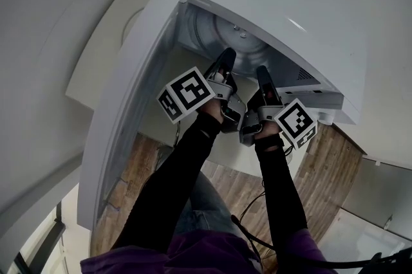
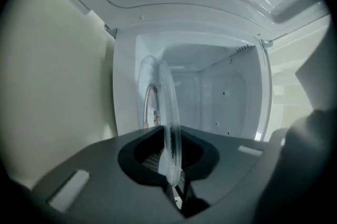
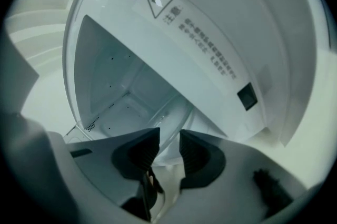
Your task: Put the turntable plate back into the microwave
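Note:
The white microwave (image 1: 277,2) stands with its door (image 1: 129,105) swung open to the left. A clear glass turntable plate (image 2: 169,107) is held at the mouth of the cavity (image 2: 221,97), and its round rim shows inside the oven (image 1: 222,31). My left gripper (image 2: 171,157) is shut on the plate's near edge, with the glass running edge-on between the pads. My right gripper (image 3: 169,146) sits beside it at the opening (image 1: 262,73), jaws apart, the plate's rim (image 3: 171,125) passing through the gap.
The front frame with a warning label (image 3: 205,54) and two dark latch slots lies close to the right gripper. The cavity's walls surround the plate. Below are a pale counter edge (image 1: 225,150), wood flooring (image 1: 328,163), a black cable (image 1: 248,228) and the person's legs.

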`<state>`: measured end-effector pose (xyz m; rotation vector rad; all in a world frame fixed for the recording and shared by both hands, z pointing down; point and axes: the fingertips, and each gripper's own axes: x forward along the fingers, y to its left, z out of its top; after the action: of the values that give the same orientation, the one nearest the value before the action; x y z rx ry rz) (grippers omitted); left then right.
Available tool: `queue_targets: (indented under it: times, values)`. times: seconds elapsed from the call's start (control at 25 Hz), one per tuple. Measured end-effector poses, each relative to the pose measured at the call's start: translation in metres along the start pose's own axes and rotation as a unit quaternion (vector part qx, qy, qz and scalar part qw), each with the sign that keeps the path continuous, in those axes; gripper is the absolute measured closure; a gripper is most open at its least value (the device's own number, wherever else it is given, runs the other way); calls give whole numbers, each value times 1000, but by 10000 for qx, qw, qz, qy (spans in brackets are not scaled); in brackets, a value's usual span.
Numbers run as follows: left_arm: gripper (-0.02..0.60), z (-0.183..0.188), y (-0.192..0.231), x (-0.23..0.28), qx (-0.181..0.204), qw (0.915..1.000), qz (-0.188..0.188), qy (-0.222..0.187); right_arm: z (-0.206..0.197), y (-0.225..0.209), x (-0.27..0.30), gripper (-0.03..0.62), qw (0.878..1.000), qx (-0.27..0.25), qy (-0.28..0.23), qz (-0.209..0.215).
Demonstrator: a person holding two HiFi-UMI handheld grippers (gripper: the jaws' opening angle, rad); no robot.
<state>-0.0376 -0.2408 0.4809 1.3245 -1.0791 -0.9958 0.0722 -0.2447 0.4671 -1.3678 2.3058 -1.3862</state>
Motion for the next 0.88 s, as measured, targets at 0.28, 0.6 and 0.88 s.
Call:
queue_targets:
  times: [0.28, 0.6, 0.88]
  values:
    - [548, -3, -1, 5, -36, 10000, 74, 6, -7, 8, -12, 487, 9994, -138, 261, 170]
    - [551, -3, -1, 9, -44, 9998, 200, 19, -16, 4, -16, 487, 9973, 379, 624, 117]
    - [549, -7, -2, 11, 48, 9995, 254, 174, -18, 3, -13, 487, 9950, 699, 702, 116]
